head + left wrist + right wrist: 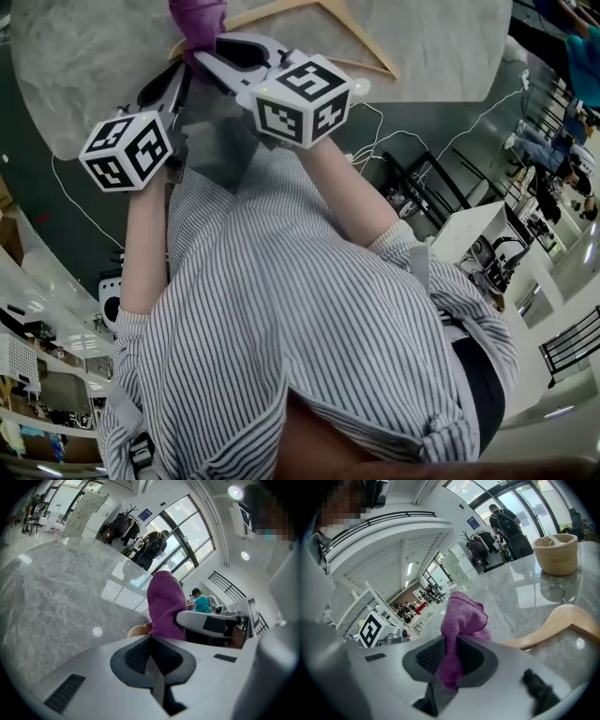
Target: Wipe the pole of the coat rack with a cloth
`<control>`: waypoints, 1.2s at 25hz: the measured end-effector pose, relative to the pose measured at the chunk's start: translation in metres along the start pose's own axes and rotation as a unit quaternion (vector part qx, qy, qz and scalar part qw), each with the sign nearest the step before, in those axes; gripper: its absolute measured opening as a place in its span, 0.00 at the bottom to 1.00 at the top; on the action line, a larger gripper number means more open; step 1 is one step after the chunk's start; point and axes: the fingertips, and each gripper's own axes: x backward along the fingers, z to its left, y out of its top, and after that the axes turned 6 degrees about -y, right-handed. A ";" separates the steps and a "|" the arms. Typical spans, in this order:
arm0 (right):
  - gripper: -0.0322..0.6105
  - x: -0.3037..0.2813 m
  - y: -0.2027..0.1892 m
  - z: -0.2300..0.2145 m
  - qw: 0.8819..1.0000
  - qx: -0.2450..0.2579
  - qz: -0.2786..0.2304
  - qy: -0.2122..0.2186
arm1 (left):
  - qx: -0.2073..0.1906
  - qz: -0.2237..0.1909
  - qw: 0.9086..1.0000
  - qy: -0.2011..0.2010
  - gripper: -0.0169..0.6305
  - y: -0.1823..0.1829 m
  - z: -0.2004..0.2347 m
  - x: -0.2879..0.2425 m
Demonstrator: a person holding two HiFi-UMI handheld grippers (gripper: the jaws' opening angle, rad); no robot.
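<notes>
Grey marble table (84,56), glossy, window light mirrored in its top. On it a wooden hanger (367,47) lying flat, and farther off a round wooden bowl (556,554), upright, well apart from the hanger. Nearer the camera, a striped shirt (309,319) filling the middle of the head view. Dark floor (84,253) round the table, a thin white cable (67,199) trailing over it. White desk (469,230) off to the right. In the background: tall windows (187,531), a rack of dark garments (123,527), a black railing (227,588), round ceiling lights (235,492), a person in teal (202,603) — others too small to make out.
</notes>
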 end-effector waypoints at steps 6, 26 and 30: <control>0.17 0.013 0.001 -0.012 1.000 -0.018 -0.011 -0.005 | -0.008 0.010 1.000 -0.007 0.04 0.007 -0.007 -0.012; 0.17 0.055 -0.026 -0.069 0.997 -0.053 -0.007 -0.048 | -0.030 0.052 0.998 -0.034 0.05 0.002 -0.044 -0.060; 0.17 0.065 -0.031 -0.077 0.997 -0.058 -0.007 -0.058 | -0.038 0.058 0.997 -0.040 0.05 0.001 -0.053 -0.065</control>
